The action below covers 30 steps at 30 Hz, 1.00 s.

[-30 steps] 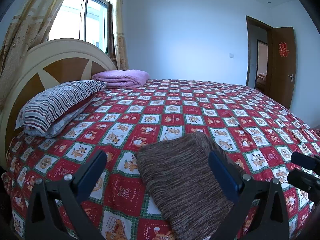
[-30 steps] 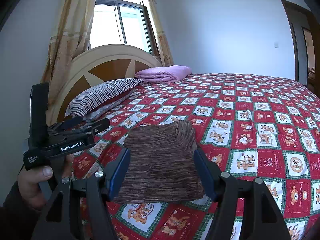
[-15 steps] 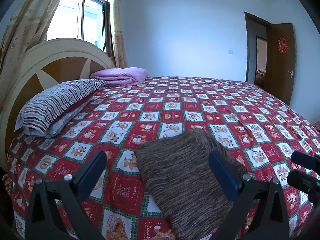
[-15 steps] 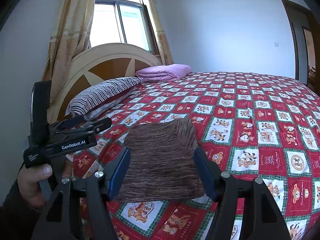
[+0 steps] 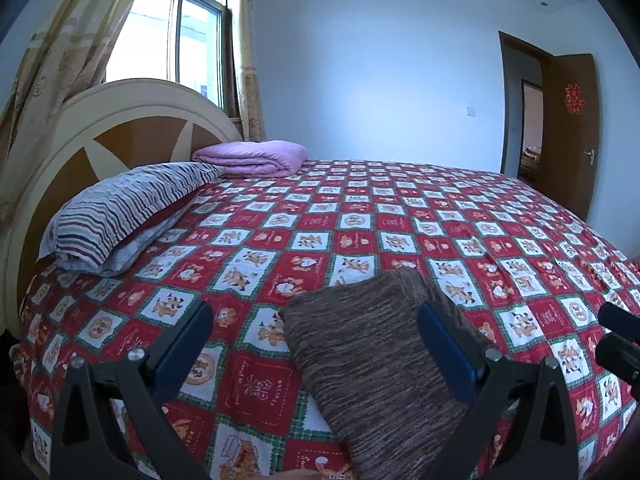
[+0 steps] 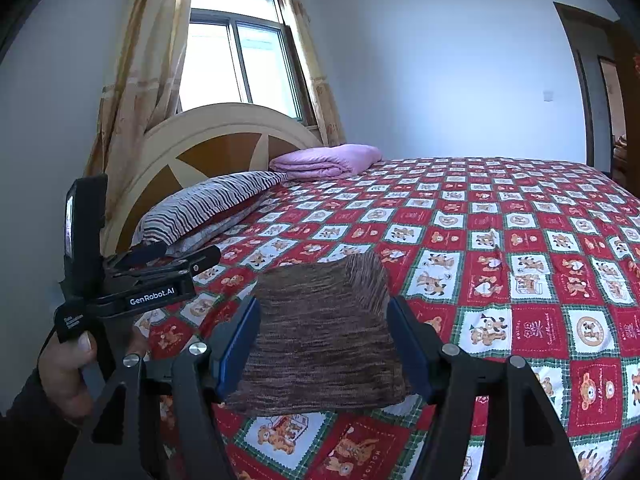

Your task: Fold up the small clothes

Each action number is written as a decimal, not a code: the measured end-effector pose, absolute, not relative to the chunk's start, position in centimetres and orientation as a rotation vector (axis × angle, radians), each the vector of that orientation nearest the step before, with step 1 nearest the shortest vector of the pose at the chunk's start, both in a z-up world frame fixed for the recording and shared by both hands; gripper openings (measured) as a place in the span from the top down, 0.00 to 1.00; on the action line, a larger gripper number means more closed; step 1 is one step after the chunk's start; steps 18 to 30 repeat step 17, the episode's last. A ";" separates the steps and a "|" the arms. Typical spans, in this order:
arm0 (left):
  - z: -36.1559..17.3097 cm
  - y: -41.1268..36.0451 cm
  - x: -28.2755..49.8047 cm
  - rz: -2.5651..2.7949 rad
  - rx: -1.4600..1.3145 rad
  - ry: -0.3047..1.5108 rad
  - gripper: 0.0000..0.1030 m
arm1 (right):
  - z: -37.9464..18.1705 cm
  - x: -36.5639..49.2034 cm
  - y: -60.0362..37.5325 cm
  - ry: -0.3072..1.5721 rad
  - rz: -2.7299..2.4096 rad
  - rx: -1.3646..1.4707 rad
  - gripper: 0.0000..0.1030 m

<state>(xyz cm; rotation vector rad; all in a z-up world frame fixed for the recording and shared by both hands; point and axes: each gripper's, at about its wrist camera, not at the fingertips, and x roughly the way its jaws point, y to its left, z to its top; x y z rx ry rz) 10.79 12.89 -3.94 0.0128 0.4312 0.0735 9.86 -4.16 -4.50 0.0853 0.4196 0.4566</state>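
A folded brown knitted garment lies flat on the red patterned bedspread near the bed's front edge. It also shows in the right wrist view. My left gripper is open and empty, held above the bed with the garment between and below its blue pads. My right gripper is open and empty, above the garment's near part. The left gripper body, held by a hand, shows at the left of the right wrist view. Part of the right gripper shows at the right edge of the left wrist view.
A striped pillow and a folded purple blanket lie at the head of the bed by the round headboard. A curtained window is behind it. An open brown door is at the far right.
Both grippers have stayed open above the garment. The left wrist view has shifted slightly; the garment has not moved.
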 end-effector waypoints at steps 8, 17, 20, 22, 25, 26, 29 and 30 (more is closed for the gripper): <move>-4.1 13.2 11.0 0.078 0.003 0.439 0.00 | -4.5 9.9 -4.0 0.424 0.464 0.080 0.35; -4.4 13.1 11.0 0.061 0.015 0.437 0.00 | -5.2 10.2 -3.5 0.458 0.476 0.066 0.35; -4.4 13.1 11.0 0.061 0.015 0.437 0.00 | -5.2 10.2 -3.5 0.458 0.476 0.066 0.35; -4.4 13.1 11.0 0.061 0.015 0.437 0.00 | -5.2 10.2 -3.5 0.458 0.476 0.066 0.35; -4.4 13.1 11.0 0.061 0.015 0.437 0.00 | -5.2 10.2 -3.5 0.458 0.476 0.066 0.35; -4.4 13.1 11.0 0.061 0.015 0.437 0.00 | -5.2 10.2 -3.5 0.458 0.476 0.066 0.35; -4.4 13.1 11.0 0.061 0.015 0.437 0.00 | -5.2 10.2 -3.5 0.458 0.476 0.066 0.35; -4.4 13.1 11.0 0.061 0.015 0.437 0.00 | -5.2 10.2 -3.5 0.458 0.476 0.066 0.35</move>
